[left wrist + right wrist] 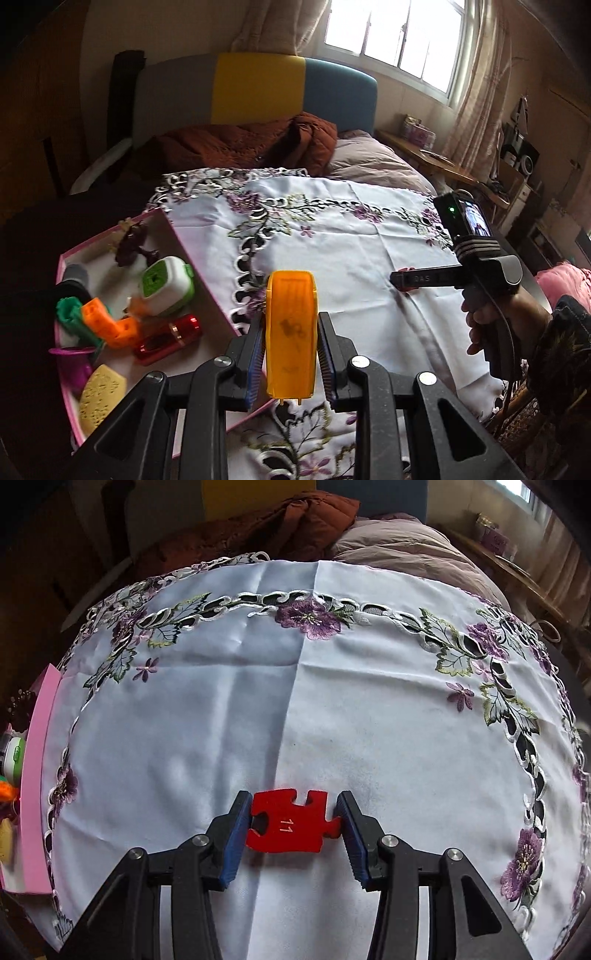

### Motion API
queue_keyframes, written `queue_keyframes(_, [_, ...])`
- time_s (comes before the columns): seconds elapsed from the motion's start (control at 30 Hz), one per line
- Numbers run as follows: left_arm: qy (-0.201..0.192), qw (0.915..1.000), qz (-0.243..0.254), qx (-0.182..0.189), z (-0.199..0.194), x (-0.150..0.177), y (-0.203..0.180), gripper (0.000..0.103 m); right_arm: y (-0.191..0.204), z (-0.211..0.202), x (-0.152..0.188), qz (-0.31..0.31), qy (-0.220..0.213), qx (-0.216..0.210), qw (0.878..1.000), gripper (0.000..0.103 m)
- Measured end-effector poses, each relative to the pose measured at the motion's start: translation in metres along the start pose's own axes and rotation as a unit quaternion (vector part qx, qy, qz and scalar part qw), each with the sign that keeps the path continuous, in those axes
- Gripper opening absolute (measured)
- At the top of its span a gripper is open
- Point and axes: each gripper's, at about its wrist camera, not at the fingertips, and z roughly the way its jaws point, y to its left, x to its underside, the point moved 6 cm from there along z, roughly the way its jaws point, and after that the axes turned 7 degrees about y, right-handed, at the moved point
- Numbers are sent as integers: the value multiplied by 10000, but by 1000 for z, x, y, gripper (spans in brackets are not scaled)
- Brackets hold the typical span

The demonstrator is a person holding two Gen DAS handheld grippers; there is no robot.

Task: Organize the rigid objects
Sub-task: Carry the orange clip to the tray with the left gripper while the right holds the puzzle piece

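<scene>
My left gripper (291, 328) is shut on an upright orange-yellow plastic piece (290, 339), held above the cloth beside the pink box (207, 280). The box holds a green-and-white case (166, 286), orange blocks (107, 323), a shiny red toy (168, 338), a yellow sponge (99, 397) and a dark figurine (131, 245). A red puzzle piece marked 11 (291, 823) lies flat on the white embroidered cloth (258, 701). My right gripper (294, 803) points steeply down with both blue pads pressed against the piece's sides. In the left wrist view the right gripper (400, 280) sits low over the cloth.
The pink box's wall (37, 775) runs along the cloth's left edge. Behind the cloth lie a rust-coloured quilt (251, 144) and a mauve pillow (373, 158). A hand (480, 325) grips the right tool. A wooden shelf (436, 158) stands under the window.
</scene>
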Motion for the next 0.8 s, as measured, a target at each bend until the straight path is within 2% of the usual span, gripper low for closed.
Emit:
queue_keyframes(0.47, [-24,9990,-403,-212,-16,15,39,26,5,-1,0,-260,-131,237,9993,48])
queue_keyframes(0.8, [149,9937,-1103,-142,-16,38,94,26,5,-1,-1,-302,-135,272,9991,48])
